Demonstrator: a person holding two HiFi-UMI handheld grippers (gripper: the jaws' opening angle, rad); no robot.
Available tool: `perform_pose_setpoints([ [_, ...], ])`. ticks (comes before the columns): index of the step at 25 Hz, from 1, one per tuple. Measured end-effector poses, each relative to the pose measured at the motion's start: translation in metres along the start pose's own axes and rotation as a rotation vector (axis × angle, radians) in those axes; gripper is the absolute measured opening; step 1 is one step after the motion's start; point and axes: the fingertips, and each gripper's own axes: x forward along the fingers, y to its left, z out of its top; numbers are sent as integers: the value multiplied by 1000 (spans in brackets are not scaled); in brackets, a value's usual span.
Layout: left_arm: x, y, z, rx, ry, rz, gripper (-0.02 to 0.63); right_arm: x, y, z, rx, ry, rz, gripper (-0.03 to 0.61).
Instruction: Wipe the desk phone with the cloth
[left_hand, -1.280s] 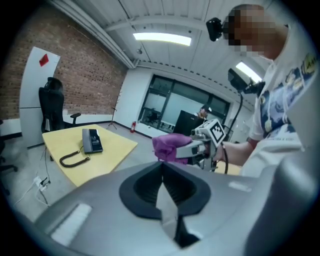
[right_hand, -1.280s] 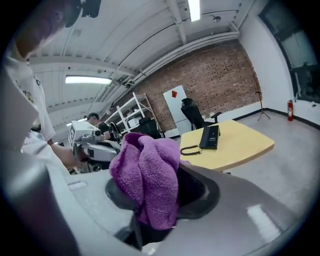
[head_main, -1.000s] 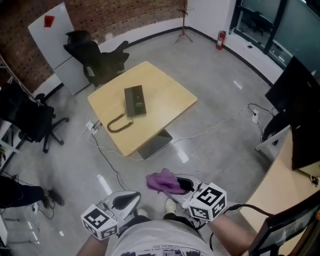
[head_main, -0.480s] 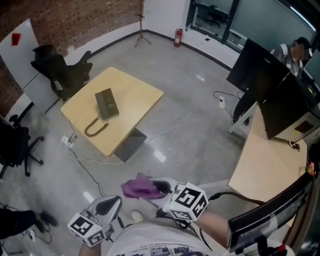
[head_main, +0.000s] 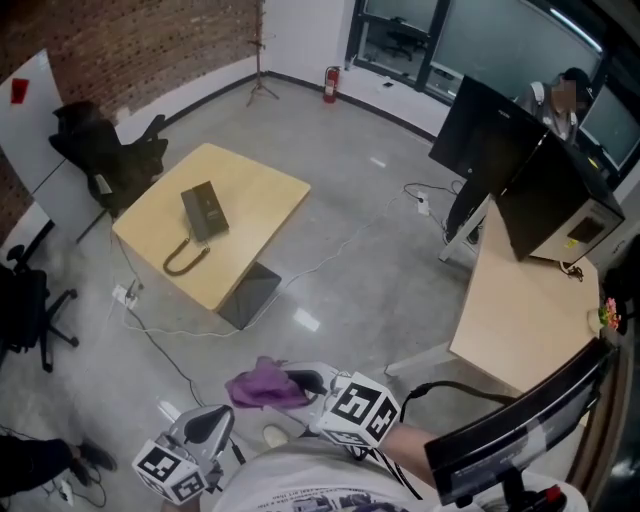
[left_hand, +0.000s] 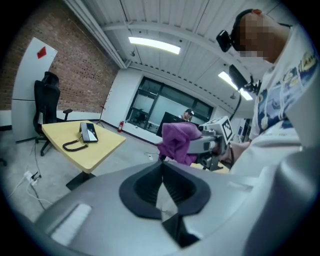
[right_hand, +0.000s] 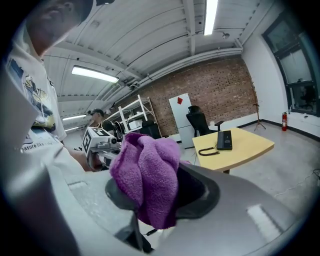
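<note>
A black desk phone (head_main: 203, 212) with a curled cord lies on a yellow square table (head_main: 260, 225) some way ahead at upper left; it shows small in the left gripper view (left_hand: 88, 133) and the right gripper view (right_hand: 224, 140). My right gripper (head_main: 290, 385) is held near my body, shut on a bunched purple cloth (head_main: 260, 384) (right_hand: 147, 175). My left gripper (head_main: 205, 425) is low at the left, jaws shut with nothing between them (left_hand: 161, 187). The cloth in the right gripper also appears in the left gripper view (left_hand: 177, 141).
Black office chairs (head_main: 100, 150) stand behind the table, a whiteboard (head_main: 35, 130) leans on the brick wall. A cable (head_main: 330, 255) runs across the concrete floor. A second desk (head_main: 525, 310) with dark monitors (head_main: 495, 140) is at the right, a chair back (head_main: 520, 430) beside me.
The view has swung right: the table and phone slid to the left and farther off, the right-hand desk and monitors came in. Both grippers stay near my body, cloth still held.
</note>
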Motion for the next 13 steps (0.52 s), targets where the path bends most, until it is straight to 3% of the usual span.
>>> perform_pose_setpoints([
  [13,-25,7,-4,3,-13,-8,3,18,23,-1,-22,18,-2,152],
])
